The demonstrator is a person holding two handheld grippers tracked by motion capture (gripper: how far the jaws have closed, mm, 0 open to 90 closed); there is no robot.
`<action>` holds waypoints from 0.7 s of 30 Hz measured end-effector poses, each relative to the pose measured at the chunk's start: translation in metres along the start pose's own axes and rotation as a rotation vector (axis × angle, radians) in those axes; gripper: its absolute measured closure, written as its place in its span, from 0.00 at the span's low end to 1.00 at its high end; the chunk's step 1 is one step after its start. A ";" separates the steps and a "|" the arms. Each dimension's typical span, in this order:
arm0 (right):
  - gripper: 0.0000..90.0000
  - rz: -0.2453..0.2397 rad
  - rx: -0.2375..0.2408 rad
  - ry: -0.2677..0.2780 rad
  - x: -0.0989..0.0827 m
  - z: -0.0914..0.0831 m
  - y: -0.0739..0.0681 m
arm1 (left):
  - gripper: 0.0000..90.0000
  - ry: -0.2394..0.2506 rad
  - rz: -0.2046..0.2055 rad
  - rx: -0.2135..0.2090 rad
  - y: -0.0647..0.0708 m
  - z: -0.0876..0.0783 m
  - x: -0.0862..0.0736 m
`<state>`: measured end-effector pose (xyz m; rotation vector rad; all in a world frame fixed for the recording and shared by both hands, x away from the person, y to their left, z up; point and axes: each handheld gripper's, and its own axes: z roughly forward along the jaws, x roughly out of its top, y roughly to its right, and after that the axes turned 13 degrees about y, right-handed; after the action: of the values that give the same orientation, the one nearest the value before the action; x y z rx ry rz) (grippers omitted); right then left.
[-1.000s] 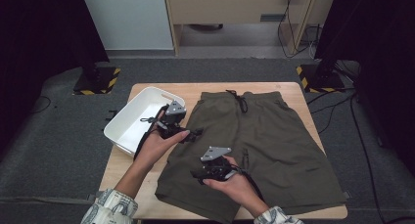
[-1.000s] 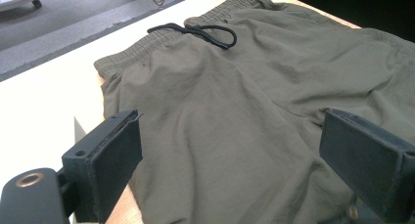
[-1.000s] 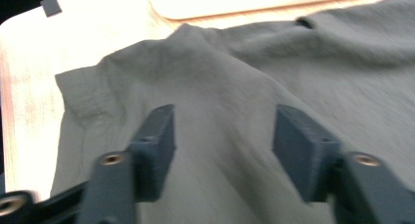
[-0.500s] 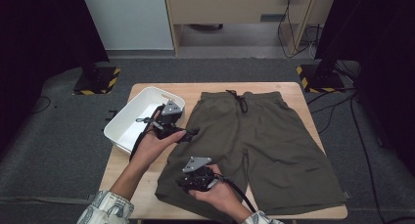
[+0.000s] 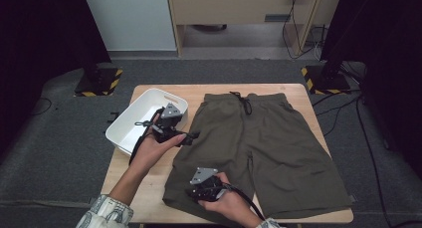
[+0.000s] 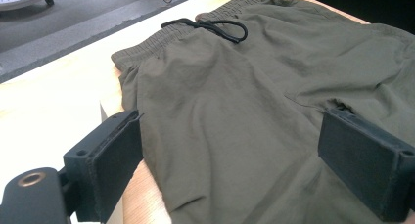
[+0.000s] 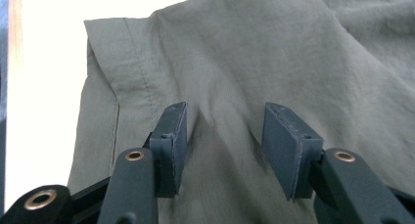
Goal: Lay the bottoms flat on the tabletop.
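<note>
**Right tool settles on the hem of the shorts**

Since a second ago the right tool point(image 5: 195, 193) has slid from mid-leg of the olive-green woven drawstring shorts point(image 5: 268, 148) toward the near left corner of that leg, and its jaws have just been closing, with a ridge of cloth rising between them. In the right gripper view the pads stand half-wide, pressed down into the fabric close to the stitched hem, but not yet pinched on it.

The shorts lie flat on the pale wooden tabletop point(image 5: 149, 173), waistband and black cord away from the person, legs toward them. The left tool point(image 5: 194, 136) hovers at the left edge of the shorts below the waistband, jaws wide and holding nothing, much where it was earlier.

To do this well, I judge the right tool should gather both layers at the hem before closing fully; too shallow a bite may lift only the top layer.

The right hand lies low and palm-down on the cloth, tool pointing toward the left corner. The left forearm reaches diagonally forward, beside the white rectangular plastic bin point(image 5: 130, 119) at the left edge of the tabletop.
</note>
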<state>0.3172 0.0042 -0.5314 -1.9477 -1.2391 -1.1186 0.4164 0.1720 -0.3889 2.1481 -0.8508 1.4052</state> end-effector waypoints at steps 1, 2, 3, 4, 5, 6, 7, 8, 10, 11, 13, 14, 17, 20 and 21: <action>0.58 -0.006 0.006 -0.007 -0.001 -0.003 0.002 | 0.10 -0.001 0.004 0.001 0.000 0.000 0.001; 0.57 0.009 0.009 -0.020 -0.001 -0.005 0.003 | 0.10 -0.003 0.007 0.001 0.000 0.000 0.002; 0.54 0.020 0.009 -0.033 0.001 -0.006 0.004 | 0.10 -0.003 0.010 0.004 0.000 -0.001 0.003; 0.48 0.021 0.006 -0.038 0.002 -0.005 0.003 | 0.10 -0.001 0.013 0.006 0.000 -0.001 0.004; 0.43 0.032 0.008 -0.026 0.005 -0.004 0.000 | 0.10 0.003 0.014 0.008 0.000 -0.001 0.006; 0.39 0.036 0.012 -0.008 0.008 -0.003 -0.003 | 0.10 0.006 0.013 0.010 -0.001 -0.001 0.007; 0.34 0.036 0.021 0.011 0.011 0.000 -0.007 | 0.10 0.007 0.015 0.015 -0.002 -0.002 0.009; 0.28 0.041 0.026 0.026 0.015 0.004 -0.012 | 0.10 0.006 0.014 0.020 -0.002 -0.002 0.010; 0.19 0.038 0.033 0.042 0.021 0.012 -0.022 | 0.10 0.006 0.015 0.027 -0.004 -0.003 0.011; 0.16 0.038 0.039 0.039 0.024 0.017 -0.026 | 0.10 0.007 0.014 0.028 -0.005 -0.004 0.011; 0.12 0.037 0.038 0.048 0.029 0.025 -0.033 | 0.10 0.008 0.012 0.032 -0.006 -0.005 0.011; 0.10 0.035 0.033 0.047 0.030 0.029 -0.036 | 0.10 0.009 0.010 0.034 -0.007 -0.005 0.011; 0.07 0.007 0.001 0.047 0.033 0.040 -0.042 | 0.10 0.007 0.006 0.044 -0.010 -0.007 0.010; 0.06 -0.007 -0.031 0.018 0.034 0.050 -0.043 | 0.10 0.007 0.001 0.045 -0.012 -0.008 0.008; 0.06 -0.008 -0.031 0.004 0.033 0.054 -0.042 | 0.10 0.006 0.001 0.045 -0.012 -0.008 0.008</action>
<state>0.3048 0.0787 -0.5276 -1.9634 -1.2355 -1.1515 0.4218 0.1840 -0.3786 2.1763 -0.8256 1.4437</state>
